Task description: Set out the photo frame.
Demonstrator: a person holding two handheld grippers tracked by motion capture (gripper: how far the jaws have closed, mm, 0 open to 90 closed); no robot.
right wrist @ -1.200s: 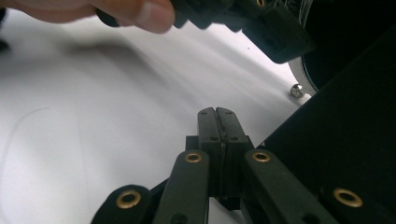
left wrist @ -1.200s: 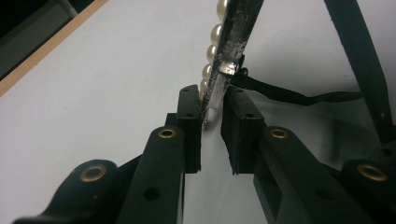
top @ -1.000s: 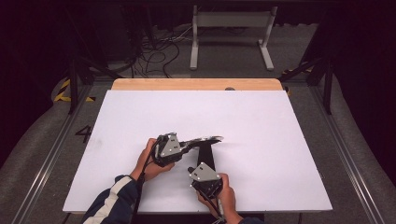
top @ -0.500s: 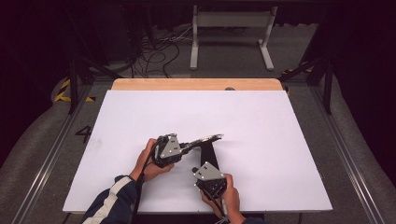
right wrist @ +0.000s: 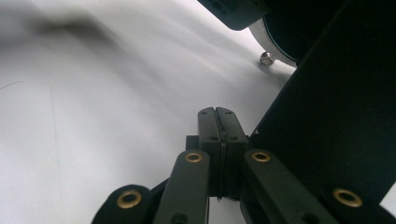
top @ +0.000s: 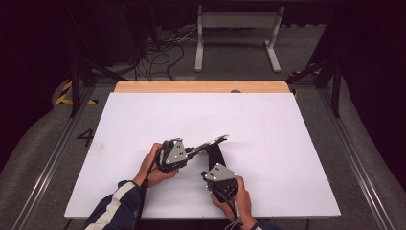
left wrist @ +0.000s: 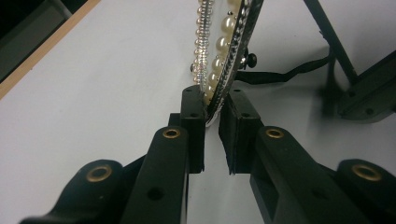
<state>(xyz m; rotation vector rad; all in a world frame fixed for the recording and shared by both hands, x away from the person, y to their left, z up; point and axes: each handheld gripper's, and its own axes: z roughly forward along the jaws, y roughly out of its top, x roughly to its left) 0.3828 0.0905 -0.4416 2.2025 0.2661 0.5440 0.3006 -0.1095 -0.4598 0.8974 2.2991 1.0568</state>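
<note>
High view: the white table point(top: 268, 120) carries a pearl-edged frame point(top: 213, 142) near its middle, slightly toward the near edge. The frame is tilted, its far-right end raised above the surface. A black stand leg point(top: 216, 154) runs from the frame toward the near side. The left gripper point(top: 187, 152) sits at the frame's left end; the right gripper point(top: 214, 168) sits just near of the stand leg.

Left gripper view: the jaws pinch the frame's edge point(left wrist: 215, 100) between the pads. A row of pearls and a row of small beads run away along the rim. A black strap point(left wrist: 280, 74) lies on the table to the right.

Right gripper view: the jaws are pressed together with nothing between them. The black stand panel point(right wrist: 336, 126) stands just right of them.
</note>
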